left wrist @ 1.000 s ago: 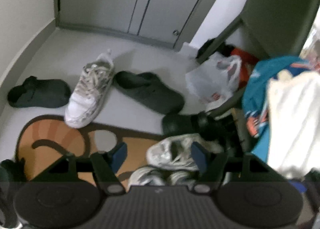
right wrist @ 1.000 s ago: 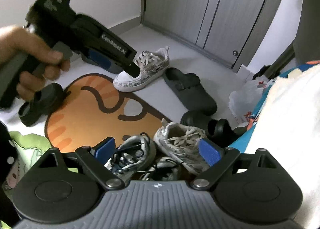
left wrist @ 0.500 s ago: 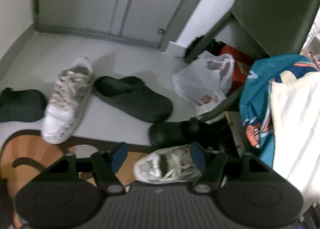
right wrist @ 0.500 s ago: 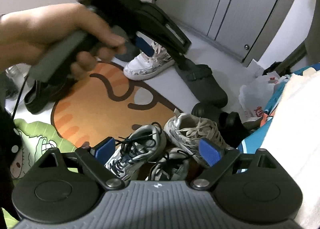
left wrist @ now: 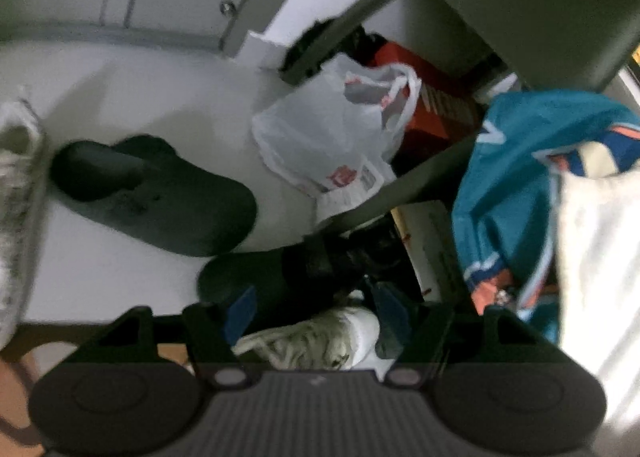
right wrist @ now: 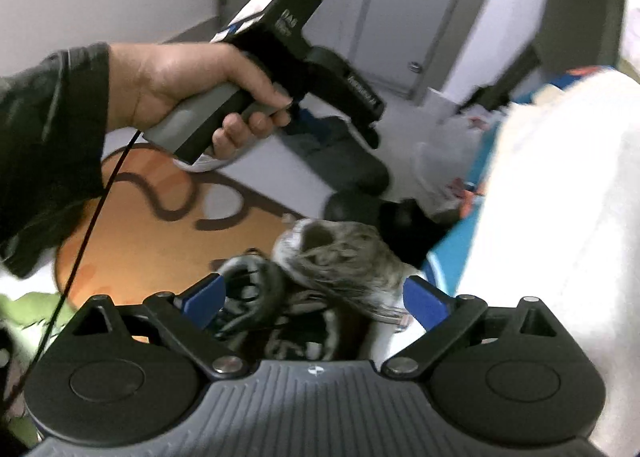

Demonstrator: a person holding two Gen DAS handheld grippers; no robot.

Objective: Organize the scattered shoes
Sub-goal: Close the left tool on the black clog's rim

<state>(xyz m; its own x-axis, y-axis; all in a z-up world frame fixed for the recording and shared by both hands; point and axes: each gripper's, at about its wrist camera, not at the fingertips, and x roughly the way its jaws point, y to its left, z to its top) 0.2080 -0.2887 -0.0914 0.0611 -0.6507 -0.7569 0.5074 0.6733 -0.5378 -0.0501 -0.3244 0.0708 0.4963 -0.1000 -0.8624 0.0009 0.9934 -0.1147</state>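
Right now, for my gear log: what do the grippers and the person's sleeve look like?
Each gripper, left and right, has black linkage fingers with blue pads on a ribbed grey base. The left one's grey handle trails a thin black cable. The sleeve is dark.

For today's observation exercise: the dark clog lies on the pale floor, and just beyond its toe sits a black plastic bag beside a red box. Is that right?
Not quite. The plastic bag is white and translucent with red print, not black. The left wrist view shows it. The rest holds: the dark clog lies on the pale floor, with the bag beside the red box.
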